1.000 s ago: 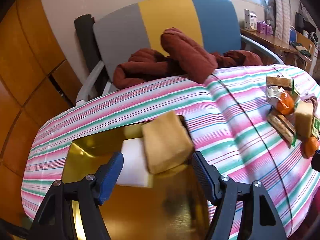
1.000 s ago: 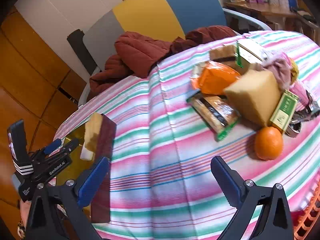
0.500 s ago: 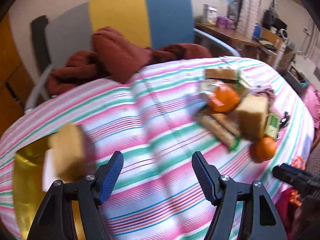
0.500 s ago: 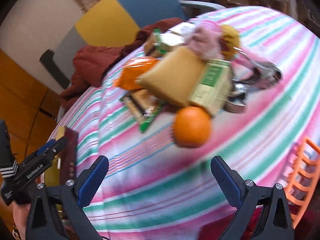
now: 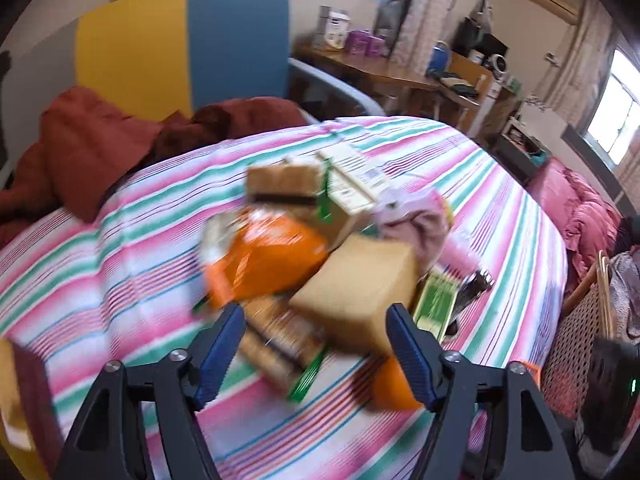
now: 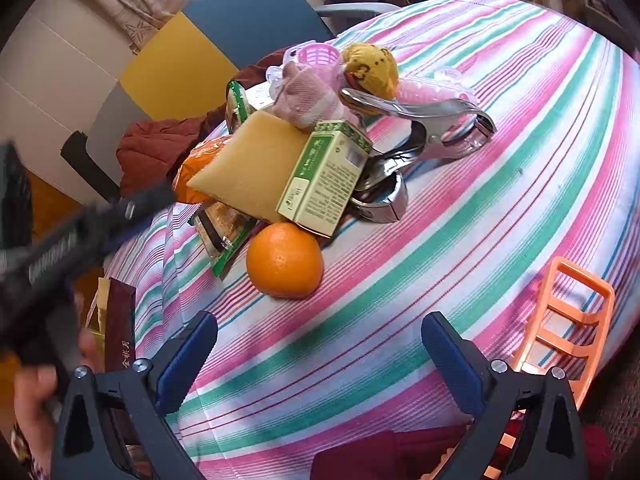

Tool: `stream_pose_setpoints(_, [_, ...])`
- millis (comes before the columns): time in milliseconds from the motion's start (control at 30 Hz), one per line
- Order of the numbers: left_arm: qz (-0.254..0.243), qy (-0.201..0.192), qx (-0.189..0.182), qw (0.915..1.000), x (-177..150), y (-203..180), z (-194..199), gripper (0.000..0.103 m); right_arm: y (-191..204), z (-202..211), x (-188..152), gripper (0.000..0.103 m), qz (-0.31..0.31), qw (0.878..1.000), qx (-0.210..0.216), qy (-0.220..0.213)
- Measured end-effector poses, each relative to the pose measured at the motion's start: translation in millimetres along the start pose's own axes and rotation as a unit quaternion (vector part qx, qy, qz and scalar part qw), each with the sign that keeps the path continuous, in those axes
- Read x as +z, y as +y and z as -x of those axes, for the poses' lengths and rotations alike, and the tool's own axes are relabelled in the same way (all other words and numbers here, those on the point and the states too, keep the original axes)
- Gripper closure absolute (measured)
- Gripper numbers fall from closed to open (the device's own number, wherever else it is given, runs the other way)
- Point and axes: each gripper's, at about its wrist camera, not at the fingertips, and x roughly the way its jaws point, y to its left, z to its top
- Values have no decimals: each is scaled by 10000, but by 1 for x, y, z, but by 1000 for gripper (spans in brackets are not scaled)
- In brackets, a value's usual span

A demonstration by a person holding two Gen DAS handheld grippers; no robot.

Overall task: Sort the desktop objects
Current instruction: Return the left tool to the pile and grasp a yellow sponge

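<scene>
The left tool (image 5: 314,350) is opening above the blurred pile at frame centre, nothing between its jaws; the right tool (image 6: 320,354) hangs released and empty at the bottom, the orange (image 6: 284,260) just above on the striped table (image 6: 500,184), touching the green box (image 6: 326,178)

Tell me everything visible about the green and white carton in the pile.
The green and white carton is a small rectangular cardboard box, with green patterned edges and a pale face of fine print plus a barcode-like patch. It looks closed and undamaged. It lies tilted in the pile, leaning on the tan sponge block, with the pink knitted cloth at its upper end, the metal tool beside it and the orange just below.
</scene>
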Motion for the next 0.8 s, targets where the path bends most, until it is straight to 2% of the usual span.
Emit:
stream_pose_setpoints(200, [-7, 499, -371, 9981, 11, -9, -42, 23, -4, 5, -2, 0, 33, 10000, 40, -15])
stream_pose_setpoints(300, [-71, 623, -278, 9976, 6, -12, -55, 23, -9, 6, -1, 0, 22, 10000, 34, -39])
stream_pose_setpoints(367, [135, 678, -632, 9956, 0, -10, -61, 38, -11, 7, -1, 0, -2, 10000, 42, -52])
stream_pose_setpoints(433, [322, 665, -703, 9948, -3, -6, -62, 40, -12, 7, -1, 0, 6, 10000, 17, -51])
stream_pose_setpoints(567, [159, 633, -696, 9954, -9, -8, -55, 45, -12, 7, -2, 0, 16, 10000, -12, -54])
stream_pose_setpoints(667, [118, 571, -634, 9963, -18, -5, -44, 46, -8, 7, -2, 0, 18, 10000, 2, -52])
stream_pose_setpoints(800, [359, 505, -682, 9957, -35, 12, -24, 46, -2, 9, -3, 0, 76, 10000, -30, -54])
